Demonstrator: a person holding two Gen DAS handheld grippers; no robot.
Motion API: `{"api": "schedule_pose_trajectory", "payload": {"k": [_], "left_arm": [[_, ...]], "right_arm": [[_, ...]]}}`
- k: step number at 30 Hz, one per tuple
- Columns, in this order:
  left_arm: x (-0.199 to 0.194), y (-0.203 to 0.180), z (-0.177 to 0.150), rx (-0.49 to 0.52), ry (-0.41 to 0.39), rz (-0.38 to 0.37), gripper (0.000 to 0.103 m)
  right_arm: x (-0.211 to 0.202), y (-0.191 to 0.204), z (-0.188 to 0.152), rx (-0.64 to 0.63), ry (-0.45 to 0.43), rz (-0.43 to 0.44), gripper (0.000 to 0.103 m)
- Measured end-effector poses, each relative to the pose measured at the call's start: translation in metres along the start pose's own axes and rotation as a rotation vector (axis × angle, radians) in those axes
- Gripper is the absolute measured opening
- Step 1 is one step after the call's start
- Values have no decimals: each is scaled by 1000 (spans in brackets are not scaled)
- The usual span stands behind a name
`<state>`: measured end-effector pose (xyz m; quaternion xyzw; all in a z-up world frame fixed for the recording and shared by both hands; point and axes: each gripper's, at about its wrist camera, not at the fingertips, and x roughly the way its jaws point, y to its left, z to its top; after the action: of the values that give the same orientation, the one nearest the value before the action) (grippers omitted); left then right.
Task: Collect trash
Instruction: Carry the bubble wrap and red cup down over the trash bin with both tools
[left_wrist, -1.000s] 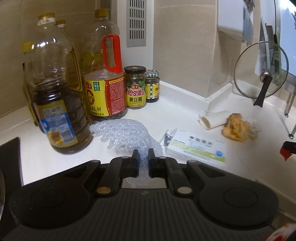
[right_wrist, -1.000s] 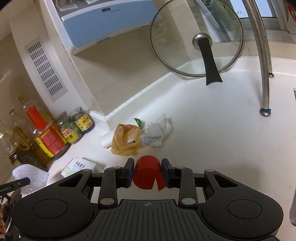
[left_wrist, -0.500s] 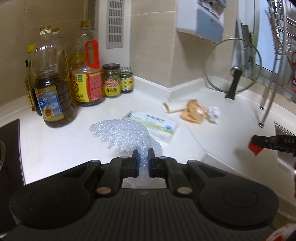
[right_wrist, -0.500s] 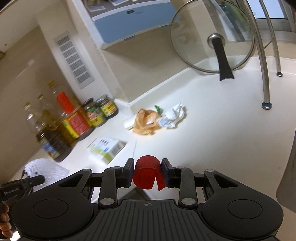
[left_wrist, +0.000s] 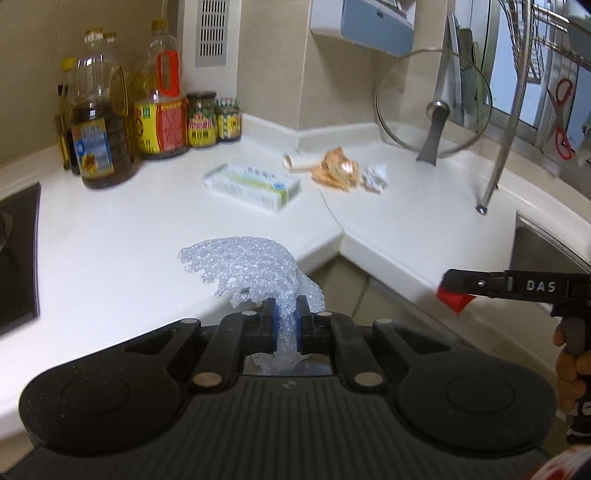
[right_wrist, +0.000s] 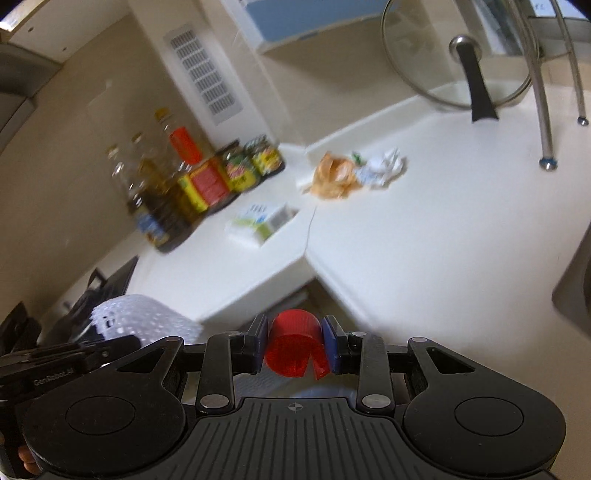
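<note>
While our left gripper (left_wrist: 285, 320) pinches bubble wrap (left_wrist: 255, 266) and our right gripper (right_wrist: 294, 345) clamps a red cap (right_wrist: 293, 349) beyond the bench (left_wrist: 147, 229) edge, we judge binning next.

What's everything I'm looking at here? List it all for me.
Clear bubble wrap sheet: one, held in left gripper.
Red plastic cap: one, held in right gripper.
White-green cardboard box: one, on white countertop.
Orange crumpled wrapper: one, near back corner.
White crumpled paper: one, beside the wrapper.
White paper roll: one, behind the wrapper.
Oil bottles: several, amber, back left.
Sauce jars: two, beside the bottles.
Glass pot lid: one, leaning at wall.
Left gripper: black, shut.
Right gripper: black, shut.
</note>
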<state>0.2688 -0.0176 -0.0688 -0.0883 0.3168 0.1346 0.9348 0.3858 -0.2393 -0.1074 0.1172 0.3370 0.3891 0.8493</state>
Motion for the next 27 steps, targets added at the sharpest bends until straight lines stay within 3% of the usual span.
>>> {"api": "schedule_pose_trajectory", "payload": {"k": [11,20,27], "left_arm": [[14,-8,-61,-27,154,-11,8],[60,7,-98,-12,267,-52,8],[107,11,-128,27,354,-87,8]], "right_arm": [[23,11,-59,-20,153,20,32],[61,0,-94,6,236,-54,32],[90,-18,-117,34,254,-112,32]]}}
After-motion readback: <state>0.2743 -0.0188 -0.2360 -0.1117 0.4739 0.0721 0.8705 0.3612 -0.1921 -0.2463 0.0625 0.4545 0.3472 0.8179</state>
